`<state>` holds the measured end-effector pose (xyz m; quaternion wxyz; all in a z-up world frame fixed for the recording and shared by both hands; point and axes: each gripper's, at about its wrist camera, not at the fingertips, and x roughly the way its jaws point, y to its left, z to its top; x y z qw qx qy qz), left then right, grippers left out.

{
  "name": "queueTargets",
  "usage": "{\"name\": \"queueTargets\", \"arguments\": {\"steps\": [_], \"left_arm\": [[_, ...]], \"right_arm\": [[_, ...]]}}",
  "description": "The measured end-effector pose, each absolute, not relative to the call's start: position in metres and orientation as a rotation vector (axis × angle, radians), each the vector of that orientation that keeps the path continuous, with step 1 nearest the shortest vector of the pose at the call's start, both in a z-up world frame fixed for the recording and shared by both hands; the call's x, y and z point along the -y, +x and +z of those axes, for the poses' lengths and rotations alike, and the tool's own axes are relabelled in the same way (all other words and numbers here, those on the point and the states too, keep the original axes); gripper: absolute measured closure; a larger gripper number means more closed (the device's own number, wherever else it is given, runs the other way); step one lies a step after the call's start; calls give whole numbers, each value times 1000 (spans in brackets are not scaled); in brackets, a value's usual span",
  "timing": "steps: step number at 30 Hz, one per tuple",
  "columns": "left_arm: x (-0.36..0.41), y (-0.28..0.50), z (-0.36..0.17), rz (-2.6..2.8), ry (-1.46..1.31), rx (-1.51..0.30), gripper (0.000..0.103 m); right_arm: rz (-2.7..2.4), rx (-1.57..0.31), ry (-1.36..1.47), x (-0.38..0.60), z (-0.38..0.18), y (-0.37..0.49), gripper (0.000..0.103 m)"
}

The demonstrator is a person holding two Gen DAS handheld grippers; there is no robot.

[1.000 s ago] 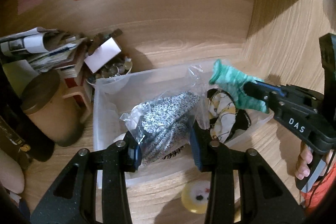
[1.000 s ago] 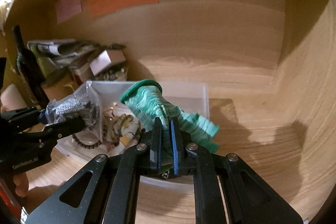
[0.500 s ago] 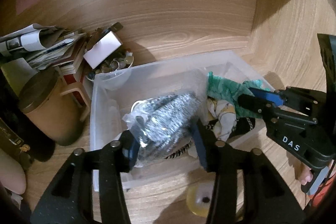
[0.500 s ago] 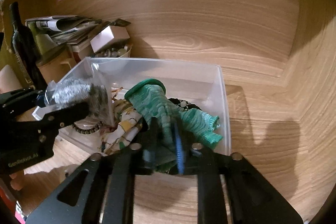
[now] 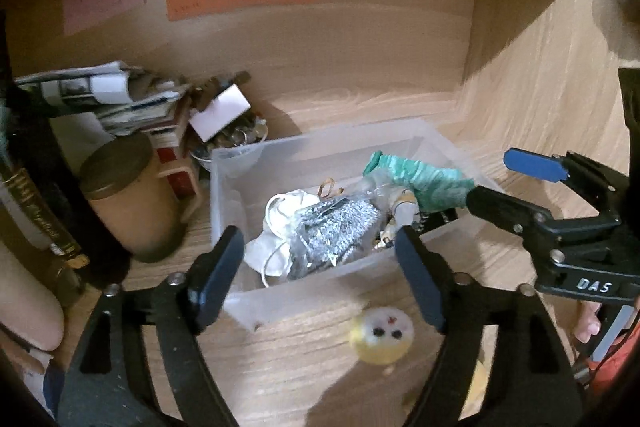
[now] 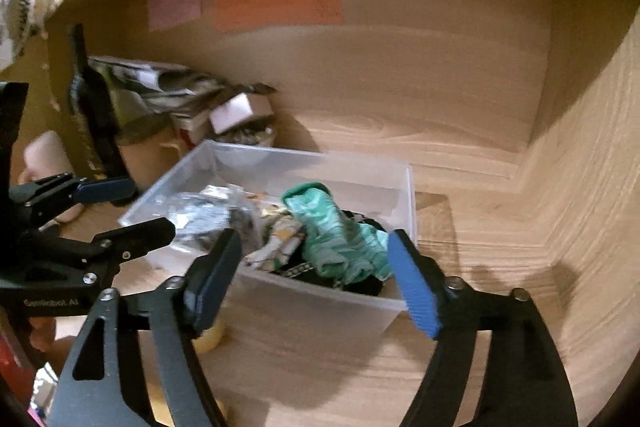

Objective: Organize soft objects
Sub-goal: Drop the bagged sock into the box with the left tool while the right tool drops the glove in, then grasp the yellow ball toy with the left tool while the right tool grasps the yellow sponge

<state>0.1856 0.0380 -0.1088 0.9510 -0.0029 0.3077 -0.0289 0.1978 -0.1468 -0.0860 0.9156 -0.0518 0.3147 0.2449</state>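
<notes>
A clear plastic bin [image 5: 236, 195] [image 6: 404, 187] stands on the wooden shelf. In it lie a bagged grey knit item [image 5: 340, 227] [image 6: 200, 219], a green sock [image 5: 420, 183] [image 6: 340, 239], a white mask [image 5: 276, 235] and patterned cloth [image 6: 280, 239]. My left gripper [image 5: 320, 267] [image 6: 132, 207] is open and empty, just above the bin's near side over the grey bag. My right gripper [image 6: 316, 279] [image 5: 508, 183] is open and empty, close behind the green sock at the bin's right end.
A brown lidded jar [image 5: 128, 195], a stack of papers and books [image 5: 120, 103], a bowl of small metal bits with a white card [image 5: 228, 131] and a dark bottle [image 6: 92, 107] crowd the left. A yellow-white round toy [image 5: 380, 339] lies before the bin. Shelf walls close in behind and right.
Both grippers opened and pulled back. The grey bag and the green sock, held one second ago, now lie in the bin.
</notes>
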Motion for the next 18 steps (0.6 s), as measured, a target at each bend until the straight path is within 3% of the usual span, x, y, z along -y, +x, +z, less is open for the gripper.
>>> {"name": "queueTargets", "arguments": {"steps": [7, 18], "left_arm": [[-43, 146, -99, -46, -26, -568, 4], [-47, 108, -150, -12, -87, -703, 3]], "right_arm": [[538, -623, -75, 151, -79, 164, 19], [635, -768, -76, 133, -125, 121, 18]]}}
